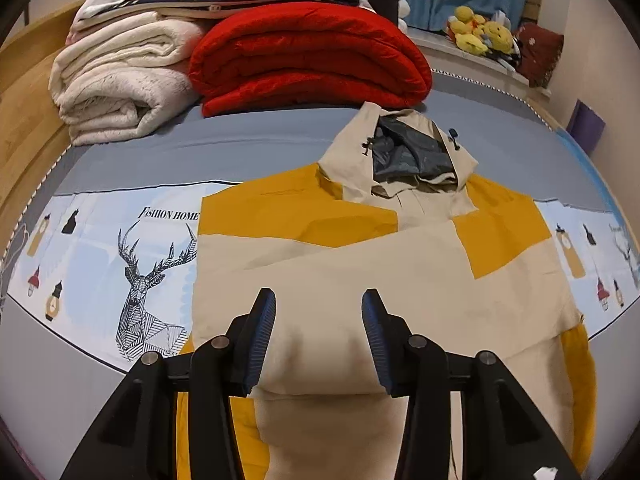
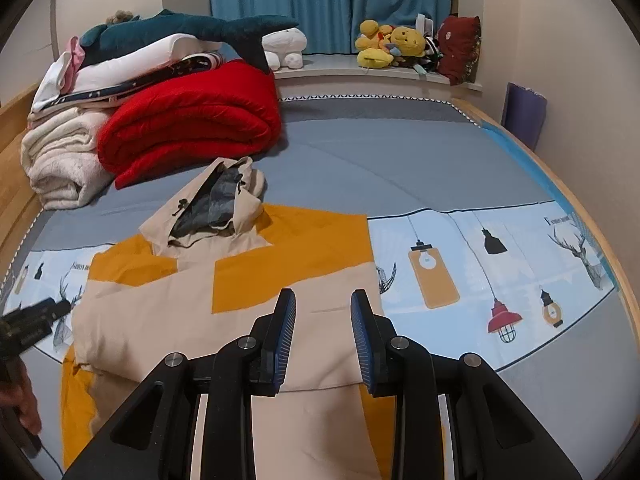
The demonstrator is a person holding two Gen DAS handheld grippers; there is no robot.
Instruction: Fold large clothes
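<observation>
A beige and mustard-yellow hooded jacket lies flat on the bed, its grey-lined hood pointing away from me. The beige sleeves are folded across its body. My left gripper hovers above the jacket's lower middle, open, with the cloth lying beneath the pads and nothing pinched. Over the jacket's right edge hangs my right gripper, also open and gripping nothing. The right wrist view shows the left gripper blurred at the far left, with a hand under it.
A folded red quilt and white blankets are stacked beyond the hood. Plush toys sit on the window ledge. The deer-print sheet lies bare on both sides of the jacket. A wooden bed frame runs along the left.
</observation>
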